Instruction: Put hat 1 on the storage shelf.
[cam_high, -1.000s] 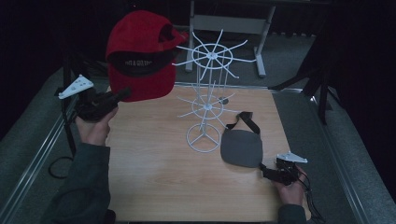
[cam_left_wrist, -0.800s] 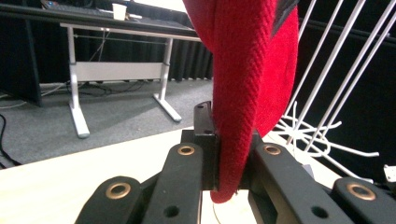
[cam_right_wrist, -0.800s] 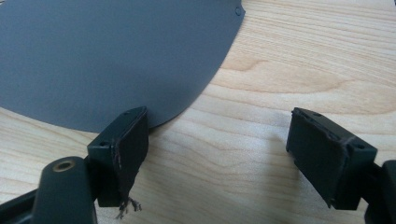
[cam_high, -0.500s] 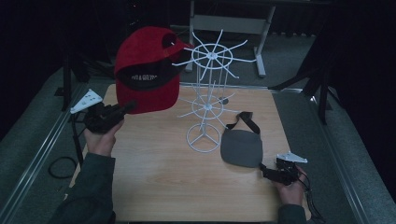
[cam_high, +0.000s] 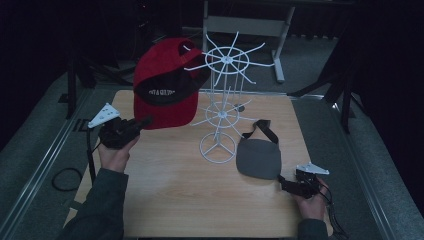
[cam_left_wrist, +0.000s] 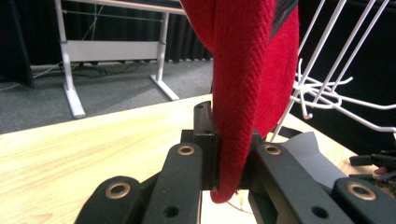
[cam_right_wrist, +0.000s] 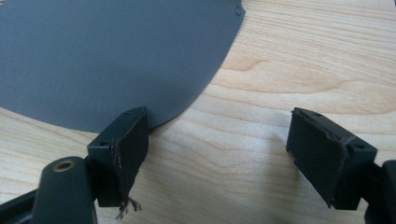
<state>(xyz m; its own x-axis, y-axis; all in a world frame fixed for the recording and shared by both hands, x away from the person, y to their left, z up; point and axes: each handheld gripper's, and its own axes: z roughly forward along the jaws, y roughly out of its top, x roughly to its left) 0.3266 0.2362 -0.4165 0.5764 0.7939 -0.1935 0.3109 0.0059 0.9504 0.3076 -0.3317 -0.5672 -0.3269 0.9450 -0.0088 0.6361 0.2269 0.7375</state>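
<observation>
A red cap (cam_high: 165, 95) with a black inner band hangs from my left gripper (cam_high: 142, 122), which is shut on its lower edge. In the left gripper view the red fabric (cam_left_wrist: 247, 70) is pinched between the jaws of my left gripper (cam_left_wrist: 229, 140). The cap's top leans against the upper ring of a white wire rack (cam_high: 222, 107) standing mid-table. A grey cap (cam_high: 259, 157) lies flat to the right of the rack's base. My right gripper (cam_high: 285, 182) rests low at the table's front right, open (cam_right_wrist: 217, 144), one pad touching the grey brim (cam_right_wrist: 107, 56).
The wooden table (cam_high: 175, 200) has bare surface in front of the rack. The grey cap's black strap (cam_high: 262, 127) loops toward the rack. A white metal frame (cam_high: 240, 25) stands behind the table. A cable (cam_high: 65, 177) lies on the floor at the left.
My left hand has come down and to the right with the red cap, bringing it against the rack's top ring. The right hand has kept still.
</observation>
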